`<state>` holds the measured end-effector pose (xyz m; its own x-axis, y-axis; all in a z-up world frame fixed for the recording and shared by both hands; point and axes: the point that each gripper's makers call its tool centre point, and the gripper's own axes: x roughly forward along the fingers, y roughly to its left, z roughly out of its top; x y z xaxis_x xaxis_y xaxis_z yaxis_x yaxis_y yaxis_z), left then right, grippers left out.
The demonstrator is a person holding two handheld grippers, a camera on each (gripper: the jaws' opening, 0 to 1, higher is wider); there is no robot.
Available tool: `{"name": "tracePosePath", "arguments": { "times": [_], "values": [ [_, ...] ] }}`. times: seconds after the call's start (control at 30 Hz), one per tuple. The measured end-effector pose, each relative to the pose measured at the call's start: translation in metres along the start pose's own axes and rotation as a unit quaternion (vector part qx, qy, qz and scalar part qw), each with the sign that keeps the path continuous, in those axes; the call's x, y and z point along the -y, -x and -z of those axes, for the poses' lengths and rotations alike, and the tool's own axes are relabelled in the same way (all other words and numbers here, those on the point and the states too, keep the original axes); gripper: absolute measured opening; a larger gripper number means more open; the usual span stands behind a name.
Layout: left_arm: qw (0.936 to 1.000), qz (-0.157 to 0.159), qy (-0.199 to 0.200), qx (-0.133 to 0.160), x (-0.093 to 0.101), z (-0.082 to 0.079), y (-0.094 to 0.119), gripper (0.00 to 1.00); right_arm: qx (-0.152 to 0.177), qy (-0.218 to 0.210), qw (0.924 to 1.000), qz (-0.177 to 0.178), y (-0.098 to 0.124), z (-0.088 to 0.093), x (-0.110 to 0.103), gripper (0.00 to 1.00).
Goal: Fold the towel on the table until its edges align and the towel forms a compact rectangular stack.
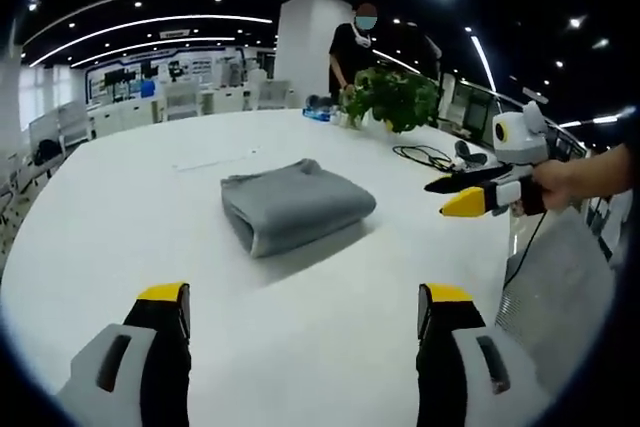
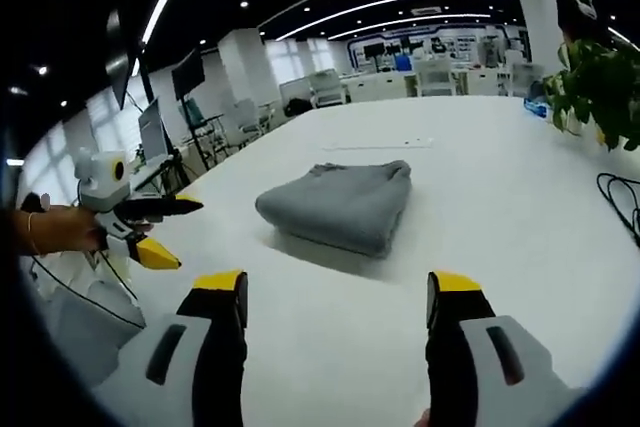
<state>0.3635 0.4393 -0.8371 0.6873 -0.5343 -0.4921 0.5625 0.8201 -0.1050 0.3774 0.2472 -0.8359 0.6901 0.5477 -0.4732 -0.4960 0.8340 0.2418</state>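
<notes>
I find the grey towel (image 1: pixel 295 204) folded into a compact stack mid-table (image 1: pixel 120 217). My left gripper (image 1: pixel 303 309) and right gripper (image 2: pixel 340 297) both stand wide, empty, well short of it.

Lots of bare table (image 1: pixel 130 207) all around the towel (image 1: pixel 295 203), on every side. Far back, near the edge, a plant (image 1: pixel 392 97) and a black cable (image 1: pixel 428 155) in the way, well apart from the towel.
</notes>
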Motion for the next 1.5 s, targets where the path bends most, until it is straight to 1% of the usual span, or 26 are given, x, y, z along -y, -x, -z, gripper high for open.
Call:
{"name": "tracePosePath", "arguments": {
  "times": [0.1,0.17,0.33,0.47,0.63,0.73,0.87,0.97,1.03,1.13,1.3,1.5],
  "values": [
    [0.9999,0.005,0.009,-0.005,0.003,0.006,0.0,0.97,-0.009,-0.013,0.9999,-0.007,-0.001,0.007,-0.002,0.71],
    [0.9999,0.006,0.013,-0.005,0.003,0.007,0.001,0.97,-0.01,-0.015,0.9998,-0.007,-0.002,0.008,-0.001,0.7],
    [0.9999,-0.003,0.015,0.002,-0.001,0.002,0.006,0.97,-0.004,-0.018,0.9998,-0.006,0.001,0.007,0.003,0.7],
    [0.9997,-0.009,0.02,0.006,-0.003,0.0,0.008,0.97,-0.005,-0.022,0.9997,-0.006,0.004,0.012,0.005,0.69],
    [0.9995,-0.01,0.03,0.001,0.0,0.009,0.008,0.96,-0.014,-0.034,0.9993,-0.007,0.008,0.024,0.004,0.68],
    [0.9993,-0.009,0.037,-0.005,0.003,0.014,0.008,0.96,-0.011,-0.037,0.9992,-0.008,0.011,0.025,0.003,0.68],
    [0.9993,-0.008,0.033,-0.014,0.004,0.017,0.008,0.96,-0.007,-0.044,0.9989,-0.012,0.014,0.025,0.004,0.68],
    [0.999,-0.015,0.042,-0.006,0.0,0.013,0.011,0.96,-0.024,-0.035,0.999,-0.014,0.016,0.031,0.005,0.67],
    [0.9986,-0.02,0.048,0.001,-0.004,0.011,0.014,0.96,-0.03,-0.035,0.9989,-0.012,0.017,0.033,0.008,0.67],
    [0.9982,-0.026,0.054,0.006,-0.011,0.01,0.017,0.95,-0.03,-0.037,0.9988,-0.01,0.018,0.033,0.009,0.67],
    [0.9976,-0.032,0.06,0.011,-0.015,0.008,0.019,0.95,-0.042,-0.035,0.9984,-0.015,0.016,0.037,0.007,0.67],
    [0.9975,-0.031,0.062,0.011,-0.014,0.01,0.019,0.95,-0.042,-0.033,0.9983,-0.023,0.012,0.034,0.001,0.67]
  ]
}}
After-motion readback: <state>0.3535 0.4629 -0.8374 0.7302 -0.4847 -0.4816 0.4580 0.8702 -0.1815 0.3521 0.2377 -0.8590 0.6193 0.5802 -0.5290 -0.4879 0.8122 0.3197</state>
